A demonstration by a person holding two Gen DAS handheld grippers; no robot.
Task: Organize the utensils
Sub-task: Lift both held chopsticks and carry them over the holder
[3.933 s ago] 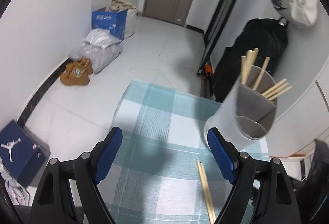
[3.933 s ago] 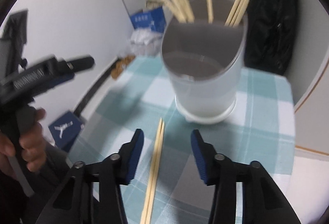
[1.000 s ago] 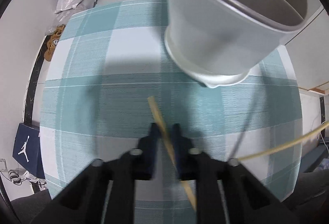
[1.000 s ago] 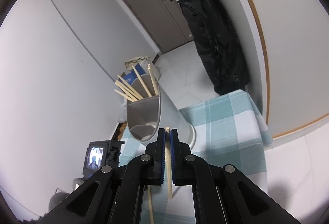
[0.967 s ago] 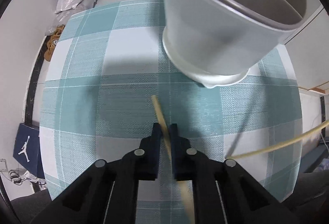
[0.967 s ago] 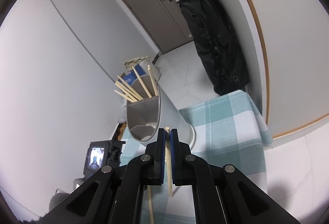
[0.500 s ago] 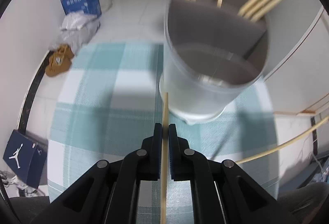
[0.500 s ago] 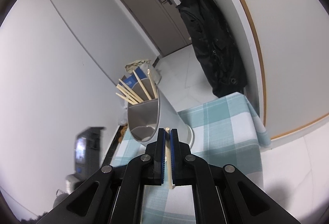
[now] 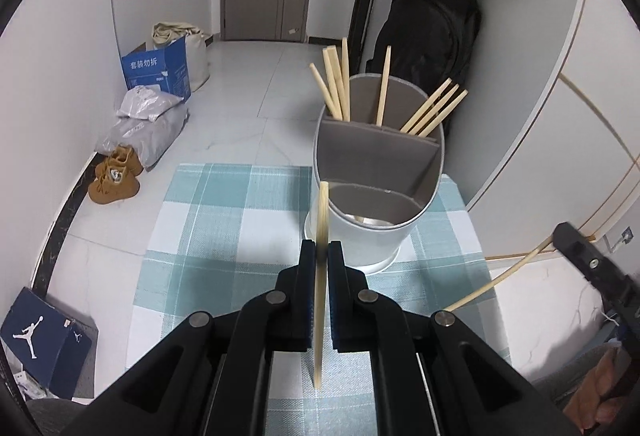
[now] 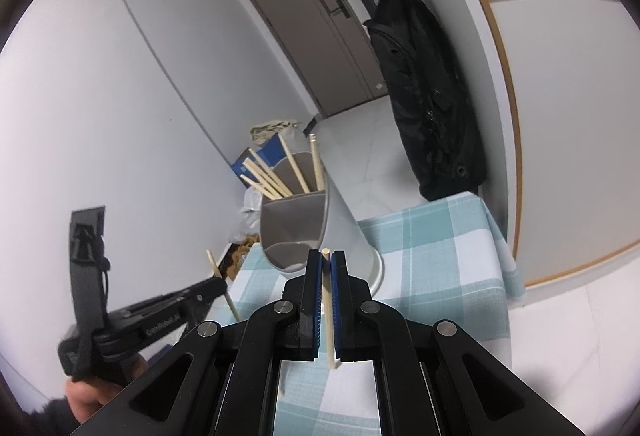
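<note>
A white round utensil holder (image 9: 372,236) with grey dividers stands on the teal checked tablecloth (image 9: 224,236); several wooden chopsticks stand in its far compartments. My left gripper (image 9: 321,256) is shut on a chopstick (image 9: 320,276), held upright above the table just in front of the holder. My right gripper (image 10: 327,268) is shut on another chopstick (image 10: 329,308), raised near the holder (image 10: 344,232). The right gripper with its chopstick (image 9: 500,280) shows at the right of the left wrist view. The left gripper with its chopstick (image 10: 218,276) shows at the left of the right wrist view.
The small table stands against a white wall at the right. A black bag (image 9: 428,31) hangs behind the holder. On the floor at the left lie a blue carton (image 9: 158,69), plastic bags, brown shoes (image 9: 114,175) and a blue shoe box (image 9: 38,336).
My left gripper closed on the chopstick on the cloth, lifted it and tilted up to face the holder. My right gripper stayed raised with its chopstick.
</note>
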